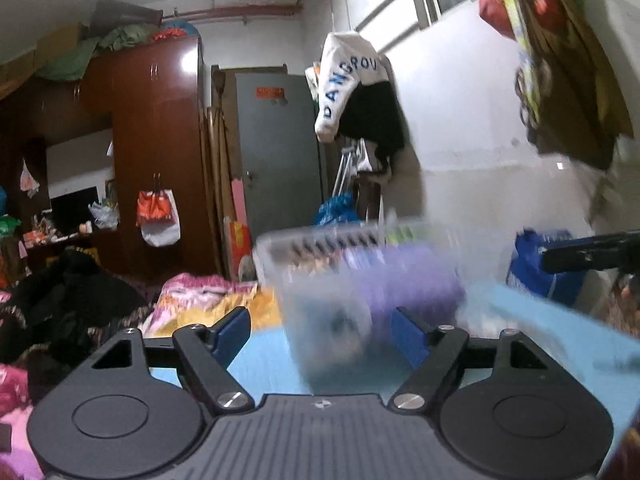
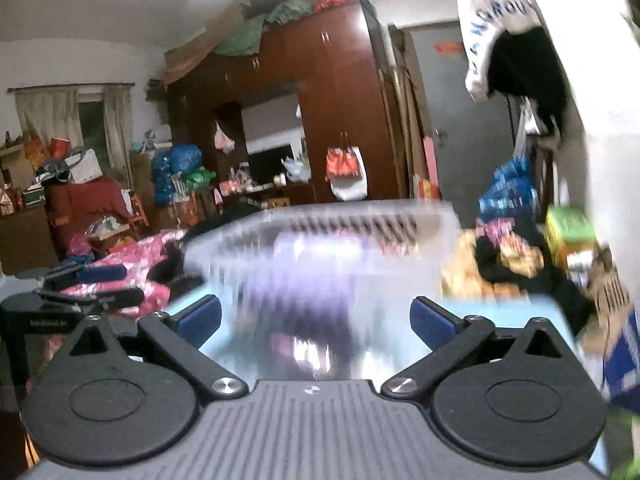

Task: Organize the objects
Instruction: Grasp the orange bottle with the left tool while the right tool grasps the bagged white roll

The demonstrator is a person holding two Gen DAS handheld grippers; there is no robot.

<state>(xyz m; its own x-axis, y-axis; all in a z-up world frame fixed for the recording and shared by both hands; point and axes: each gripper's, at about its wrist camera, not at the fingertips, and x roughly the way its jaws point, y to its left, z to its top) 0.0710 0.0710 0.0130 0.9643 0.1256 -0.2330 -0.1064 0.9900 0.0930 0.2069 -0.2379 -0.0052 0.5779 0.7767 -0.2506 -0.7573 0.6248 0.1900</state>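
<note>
A clear plastic storage basket (image 1: 360, 272) with a slotted rim stands on a light blue table (image 1: 540, 320). It holds purple items, blurred by motion. My left gripper (image 1: 320, 332) is open, its blue pads on either side of the basket's near corner. In the right wrist view the same basket (image 2: 320, 248) fills the middle. My right gripper (image 2: 316, 320) is open with the basket's near wall between its blue fingers. The left gripper also shows at the left edge of the right wrist view (image 2: 72, 300). The right gripper's black body (image 1: 592, 252) shows at the right of the left wrist view.
A bed with pink and yellow bedding (image 1: 208, 296) and dark clothes (image 1: 68, 292) lies left of the table. A brown wardrobe (image 1: 152, 140), a grey door (image 1: 280, 152) and hanging clothes (image 1: 352, 88) stand behind. Blue bags (image 1: 536, 264) and a green box (image 2: 568, 228) sit to the right.
</note>
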